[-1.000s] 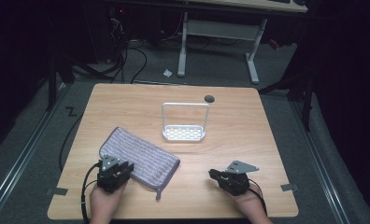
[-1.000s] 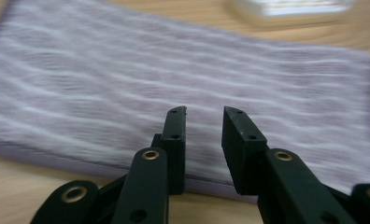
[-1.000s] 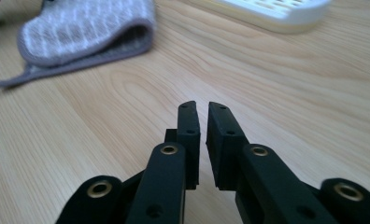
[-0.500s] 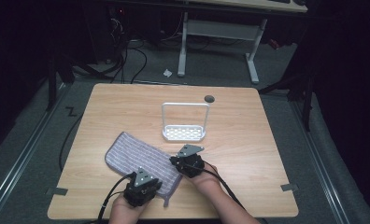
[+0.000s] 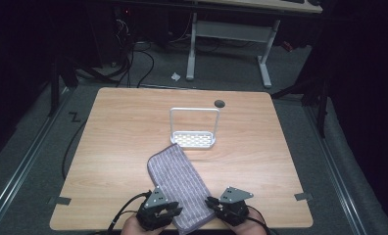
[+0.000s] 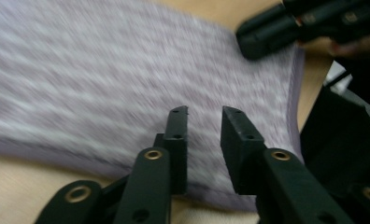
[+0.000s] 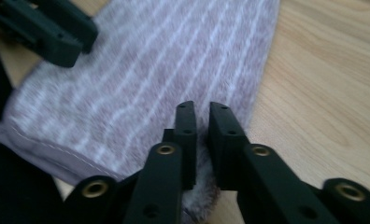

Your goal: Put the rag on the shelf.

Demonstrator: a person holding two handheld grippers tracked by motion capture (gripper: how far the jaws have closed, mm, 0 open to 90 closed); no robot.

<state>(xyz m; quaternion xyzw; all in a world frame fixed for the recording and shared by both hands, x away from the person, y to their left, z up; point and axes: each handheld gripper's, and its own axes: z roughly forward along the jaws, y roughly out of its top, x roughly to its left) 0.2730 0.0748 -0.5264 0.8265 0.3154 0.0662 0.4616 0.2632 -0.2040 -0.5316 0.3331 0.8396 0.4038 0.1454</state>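
Two grippers: both sit at the near edge of the worktop, one at each near corner of the cloth.
Cloth, place: it lies flat on the worktop, running from the near edge at a slant up toward the rack, its far end just short of the rack's base.
Left gripper: the jaws have just been opening; they stand apart with a clear gap, hanging over the cloth's near hem, pinching nothing that I can see.
Right gripper: the jaws have just been opening too, yet only a narrow slit shows between them; they sit over the cloth's side edge, and I cannot tell whether a fold is caught down at their base.
Risk, grip: I judge that if the jaws close over the flat pile they may catch only the top fuzz or nothing, and the cloth would slide out when lifted.
Risk, uneven lift: if one corner holds and the other does not, the cloth would likely swing and drag across the wood.
Cloth, make: soft, fuzzy, lilac with pale stripes and a stitched hem, oblong with rounded corners.
Rack, make: thin white wire hoop on a perforated tray.
Worktop, make: smooth, light wood grain.
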